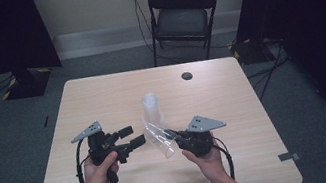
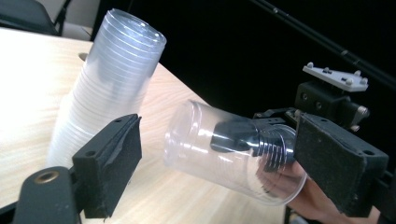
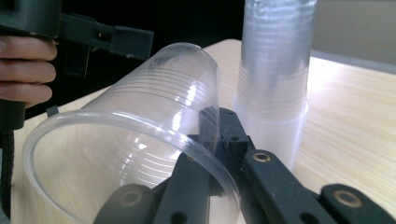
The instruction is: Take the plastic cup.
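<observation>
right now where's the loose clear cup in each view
High view: loose cup at centre, between both grippers.
Left gripper view: centre, lying sideways.
Right gripper view: lower left, rim toward the camera.
Shared landmark: the upright cup stack beside it.

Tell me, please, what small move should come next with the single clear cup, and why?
Probably bring the left tool in to close on the cup's base. The right tool pinches the clear cup by its rim, tilted above the table beside the stack of cups, and the left tool's jaws stand open around it.
</observation>
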Available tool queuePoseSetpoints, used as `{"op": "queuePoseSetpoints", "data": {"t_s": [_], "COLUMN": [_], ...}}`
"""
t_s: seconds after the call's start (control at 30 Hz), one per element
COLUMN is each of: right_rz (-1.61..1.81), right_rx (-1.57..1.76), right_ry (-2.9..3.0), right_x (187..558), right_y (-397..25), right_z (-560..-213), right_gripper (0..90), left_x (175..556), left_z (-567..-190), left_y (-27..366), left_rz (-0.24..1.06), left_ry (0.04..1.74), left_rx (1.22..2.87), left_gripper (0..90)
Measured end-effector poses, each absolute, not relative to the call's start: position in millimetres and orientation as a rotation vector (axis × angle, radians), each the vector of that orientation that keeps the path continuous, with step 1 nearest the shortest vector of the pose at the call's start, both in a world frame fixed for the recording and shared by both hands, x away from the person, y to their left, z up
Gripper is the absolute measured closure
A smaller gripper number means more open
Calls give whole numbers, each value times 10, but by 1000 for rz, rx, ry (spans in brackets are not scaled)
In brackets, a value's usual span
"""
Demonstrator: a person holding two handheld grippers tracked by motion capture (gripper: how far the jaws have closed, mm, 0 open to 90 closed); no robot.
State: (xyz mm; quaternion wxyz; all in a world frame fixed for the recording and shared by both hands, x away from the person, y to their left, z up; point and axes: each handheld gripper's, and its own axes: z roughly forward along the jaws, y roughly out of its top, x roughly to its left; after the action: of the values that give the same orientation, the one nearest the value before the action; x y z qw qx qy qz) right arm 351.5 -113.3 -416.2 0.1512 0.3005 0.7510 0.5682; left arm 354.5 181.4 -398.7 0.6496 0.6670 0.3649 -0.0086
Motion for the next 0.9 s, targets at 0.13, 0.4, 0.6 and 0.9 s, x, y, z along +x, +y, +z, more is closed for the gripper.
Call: {"op": "queuePoseSetpoints", "data": {"t_s": [0.13, 0.4, 0.6, 0.9], "right_rz": [1636, 1592, 1556, 1458], "right_rx": [888, 993, 1043, 1078], "right_ry": [2181, 2293, 2383, 2544], "right_x": [3538, 3579, 3601, 3662], "right_y": [-1165, -1262, -1295, -1278], "right_z": [-4156, -4126, -4104, -4141], "right_gripper": [900, 900, 900, 900], "left_x": [3520, 3467, 3437, 3385], "left_z": [-4002, -4012, -4032, -4088], "left_y": [1774, 1710, 1661, 1587], "left_rz": [40, 123, 133, 195], "left_ry": [805, 743, 653, 571], "left_rx": [1556, 1698, 1769, 1862], "left_gripper": [158, 158, 156, 169]}}
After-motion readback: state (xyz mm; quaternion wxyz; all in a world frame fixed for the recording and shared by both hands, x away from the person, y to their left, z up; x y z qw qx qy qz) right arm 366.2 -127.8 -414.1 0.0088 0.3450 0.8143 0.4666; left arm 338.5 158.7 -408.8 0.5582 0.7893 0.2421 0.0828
